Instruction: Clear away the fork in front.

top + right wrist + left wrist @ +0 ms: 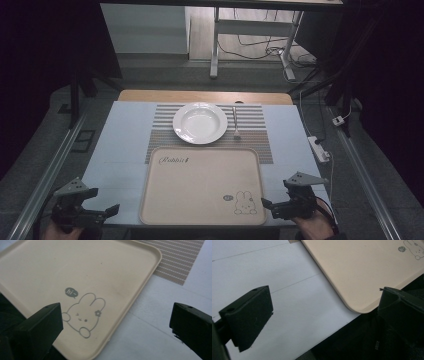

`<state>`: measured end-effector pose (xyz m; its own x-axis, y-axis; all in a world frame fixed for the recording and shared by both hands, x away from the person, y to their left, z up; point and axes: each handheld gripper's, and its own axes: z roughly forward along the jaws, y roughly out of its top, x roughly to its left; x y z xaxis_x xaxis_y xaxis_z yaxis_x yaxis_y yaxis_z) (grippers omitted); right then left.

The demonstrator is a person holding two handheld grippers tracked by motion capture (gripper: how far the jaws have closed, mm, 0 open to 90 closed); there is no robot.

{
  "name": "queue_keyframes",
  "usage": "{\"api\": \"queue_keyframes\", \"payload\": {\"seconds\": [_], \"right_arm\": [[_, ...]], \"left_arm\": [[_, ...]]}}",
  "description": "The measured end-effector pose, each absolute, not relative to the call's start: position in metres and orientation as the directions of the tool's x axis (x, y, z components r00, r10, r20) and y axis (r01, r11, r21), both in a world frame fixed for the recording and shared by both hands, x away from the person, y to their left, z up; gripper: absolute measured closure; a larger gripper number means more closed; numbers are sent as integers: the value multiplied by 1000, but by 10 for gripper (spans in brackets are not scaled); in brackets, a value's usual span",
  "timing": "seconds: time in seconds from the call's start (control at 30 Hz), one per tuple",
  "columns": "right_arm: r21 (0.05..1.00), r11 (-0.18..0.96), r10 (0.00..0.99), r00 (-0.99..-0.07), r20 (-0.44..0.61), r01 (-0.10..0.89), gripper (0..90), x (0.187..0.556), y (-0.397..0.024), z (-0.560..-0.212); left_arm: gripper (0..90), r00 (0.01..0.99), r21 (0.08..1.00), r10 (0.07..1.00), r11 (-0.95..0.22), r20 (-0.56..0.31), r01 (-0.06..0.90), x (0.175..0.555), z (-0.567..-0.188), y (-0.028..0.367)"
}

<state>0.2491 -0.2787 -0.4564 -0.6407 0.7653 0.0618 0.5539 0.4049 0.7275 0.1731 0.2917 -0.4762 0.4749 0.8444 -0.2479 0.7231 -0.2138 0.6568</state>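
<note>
While the beige tray point(200, 185) lies at the bench's point(120, 145) near edge, the left gripper point(100, 214) and right gripper point(274, 206) are held beside its near corners, jaws wide apart and empty. Beyond it, a white plate point(200, 123) and fork point(235, 122) are set on a striped mat point(257, 135).

High cam looked fwd/down over my table; both gripper cams sat close, sharing the tray point(200, 170) point(362, 270) point(75, 270).
</note>
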Motion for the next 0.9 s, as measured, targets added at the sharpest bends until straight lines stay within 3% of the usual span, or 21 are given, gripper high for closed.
{"api": "queue_keyframes", "payload": {"seconds": [0.9], "right_arm": [[712, 454, 745, -666, 26, 536, 0, 291, -259, -464]], "left_arm": [[1, 469, 649, 843, -206, -262, 733, 175, -477, 293]]}}
